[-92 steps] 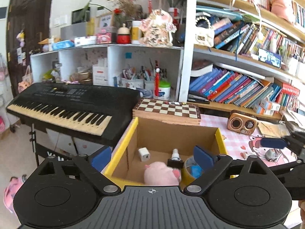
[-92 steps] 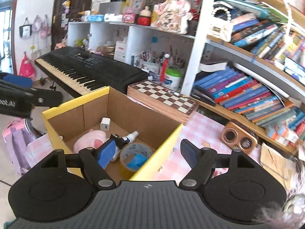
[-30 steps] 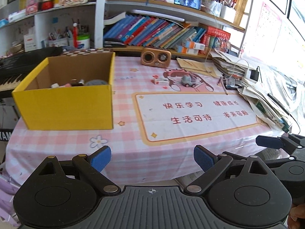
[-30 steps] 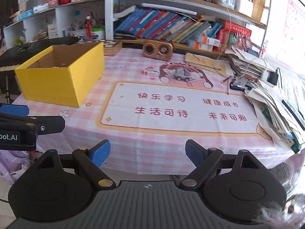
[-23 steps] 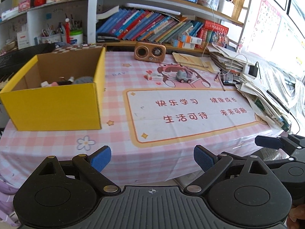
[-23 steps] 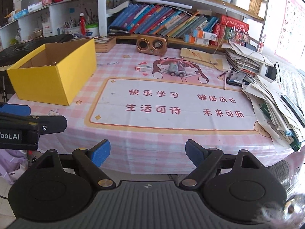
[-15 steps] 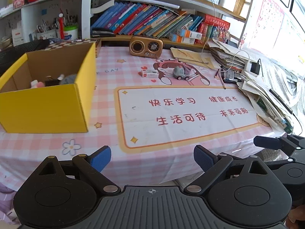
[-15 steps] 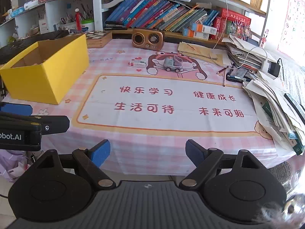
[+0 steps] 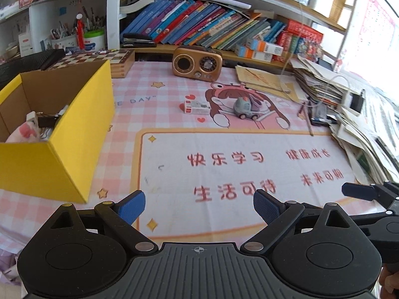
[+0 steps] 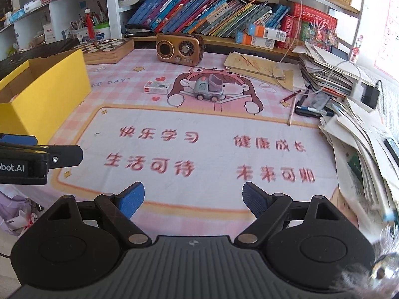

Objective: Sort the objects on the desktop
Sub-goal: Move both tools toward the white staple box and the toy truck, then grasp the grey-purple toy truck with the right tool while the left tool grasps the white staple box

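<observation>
Here, both tongs hover above the near edge of a desk (image 9: 124, 94) covered in a pink checked cloth, and both are empty. The left tongs (image 9: 199, 204) stand wide, blue pads (image 9: 132, 203) well apart, with only the cloth showing between them. The right tongs (image 10: 193, 199) are spread just as wide, nothing between their pads (image 10: 254, 199). In the right view the left tongs show as a black bar at the left edge; in the left view one blue tip of the right tongs shows at the right edge.

A white mat (image 10: 199, 149) with red Chinese lettering fills the middle of the cloth. Beyond it, on a printed cartoon figure, stands a small grey toy truck (image 10: 208, 87). Just to the left of the truck lies a small white and red packet (image 10: 157, 88), apart from it. Farther back sits a brown retro radio (image 10: 179, 48), upright, near the bookshelf (image 10: 212, 2).

On the left of the desk stands an open yellow box (image 9: 62, 149). Inside, a pink plush (image 9: 23, 132) and a few small items lie against its near wall; what they are is hard to tell. A chessboard (image 9: 99, 57) lies behind the box.

Along the right side, loose papers (image 10: 361, 149) are piled, with pens (image 10: 309, 109) beside them.
</observation>
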A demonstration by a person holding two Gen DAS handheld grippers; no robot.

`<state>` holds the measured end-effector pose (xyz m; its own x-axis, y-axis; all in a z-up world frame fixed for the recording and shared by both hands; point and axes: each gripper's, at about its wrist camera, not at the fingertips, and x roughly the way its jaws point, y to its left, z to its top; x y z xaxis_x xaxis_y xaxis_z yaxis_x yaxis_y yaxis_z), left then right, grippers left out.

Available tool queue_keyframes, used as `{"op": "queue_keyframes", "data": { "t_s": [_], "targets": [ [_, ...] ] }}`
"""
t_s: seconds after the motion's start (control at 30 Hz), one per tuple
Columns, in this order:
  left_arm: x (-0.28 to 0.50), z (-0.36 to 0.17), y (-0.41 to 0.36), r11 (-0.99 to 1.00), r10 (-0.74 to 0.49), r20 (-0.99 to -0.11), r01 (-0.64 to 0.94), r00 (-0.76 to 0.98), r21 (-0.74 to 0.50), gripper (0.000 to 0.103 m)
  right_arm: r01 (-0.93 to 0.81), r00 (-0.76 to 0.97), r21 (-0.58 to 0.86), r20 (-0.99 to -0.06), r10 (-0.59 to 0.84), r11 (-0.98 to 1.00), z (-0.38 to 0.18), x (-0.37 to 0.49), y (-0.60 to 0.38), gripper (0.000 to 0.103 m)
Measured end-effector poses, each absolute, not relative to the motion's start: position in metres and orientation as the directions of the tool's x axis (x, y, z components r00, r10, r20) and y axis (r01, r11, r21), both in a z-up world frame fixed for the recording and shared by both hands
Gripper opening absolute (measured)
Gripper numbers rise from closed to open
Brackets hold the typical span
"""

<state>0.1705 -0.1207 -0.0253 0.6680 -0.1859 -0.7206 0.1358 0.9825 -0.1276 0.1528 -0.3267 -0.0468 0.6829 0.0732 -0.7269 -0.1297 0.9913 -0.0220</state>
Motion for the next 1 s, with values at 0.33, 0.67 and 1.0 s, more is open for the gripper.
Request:
{"op": "queue_keyframes", "data": {
  "t_s": [0.33, 0.67, 1.0],
  "targets": [
    [0.232, -0.022, -0.138, 0.997, -0.078, -0.703, 0.041, 0.707, -0.069, 0.096, -0.161, 0.699, -0.006, -0.707, 0.109, 0.987, -0.056, 0.242, -0.353, 0.085],
    [0.292, -0.031, -0.152, 0.999, -0.017, -0.707, -0.018, 0.707, -0.041, 0.096, -0.185, 0.711, -0.006, -0.691, 0.13, 0.983, -0.069, 0.322, -0.354, 0.085],
    [0.32, -0.044, -0.163, 1.0, 0.008, -0.715, -0.02, 0.699, -0.008, 0.096, -0.185, 0.697, 0.018, -0.703, 0.144, 0.983, -0.091, 0.37, -0.348, 0.083]
  ]
}}
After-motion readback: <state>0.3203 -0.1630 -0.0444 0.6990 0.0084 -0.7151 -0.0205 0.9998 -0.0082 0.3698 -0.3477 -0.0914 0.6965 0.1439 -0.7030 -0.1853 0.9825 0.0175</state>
